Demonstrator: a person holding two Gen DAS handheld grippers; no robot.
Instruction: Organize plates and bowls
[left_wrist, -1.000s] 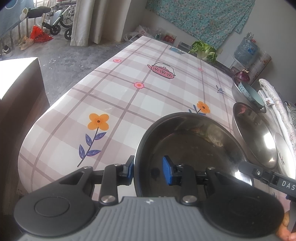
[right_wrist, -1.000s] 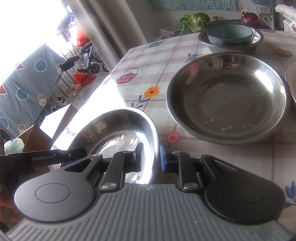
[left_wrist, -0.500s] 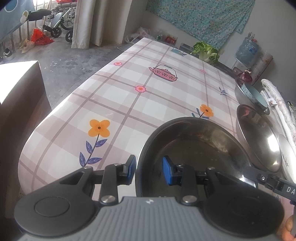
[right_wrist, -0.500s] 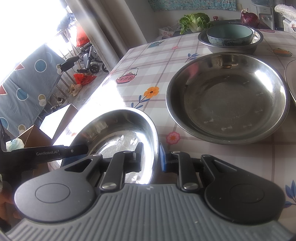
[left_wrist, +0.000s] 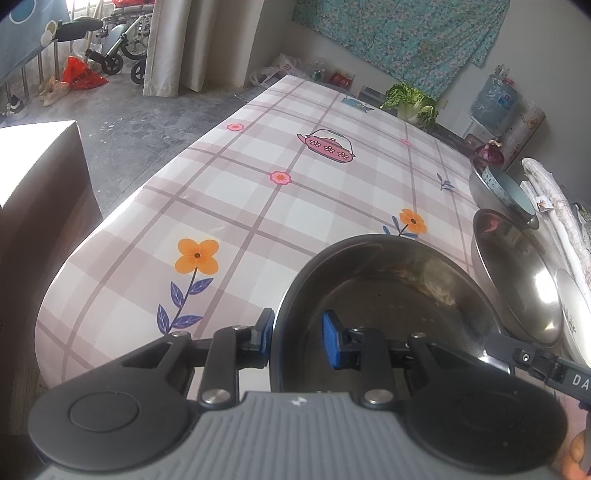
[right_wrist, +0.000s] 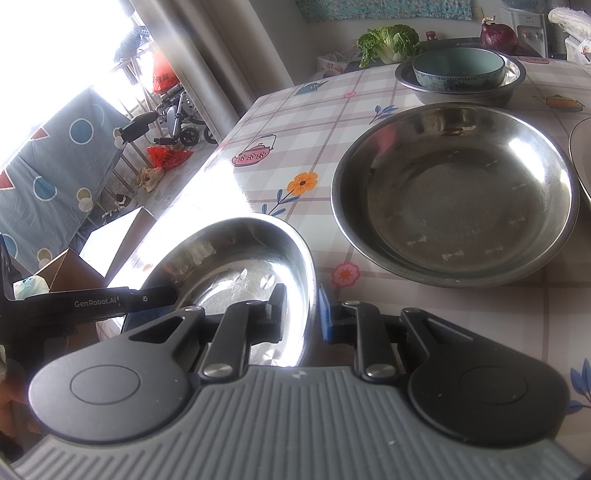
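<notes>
A steel bowl (left_wrist: 391, 295) sits near the table's front, also in the right wrist view (right_wrist: 240, 258). My left gripper (left_wrist: 297, 338) straddles its left rim, jaws apart with a gap to the inner pad. My right gripper (right_wrist: 301, 308) is closed on its right rim. A larger steel basin (right_wrist: 454, 192) lies on the table to the right, also in the left wrist view (left_wrist: 517, 269). Behind it a teal ceramic bowl (right_wrist: 458, 68) rests inside another steel bowl (right_wrist: 461, 88). A white plate's edge (left_wrist: 572, 314) shows at far right.
The table has a plaid floral cloth (left_wrist: 258, 192). A cabbage (right_wrist: 388, 42) and a red onion (right_wrist: 498, 33) sit at the far end. A cardboard box (left_wrist: 37, 184) stands left of the table. A wheelchair (left_wrist: 118, 48) is on the floor beyond.
The steel bowl and both grippers have shifted slightly toward the near table edge; the left view sits a little farther back. The grips look unchanged.
</notes>
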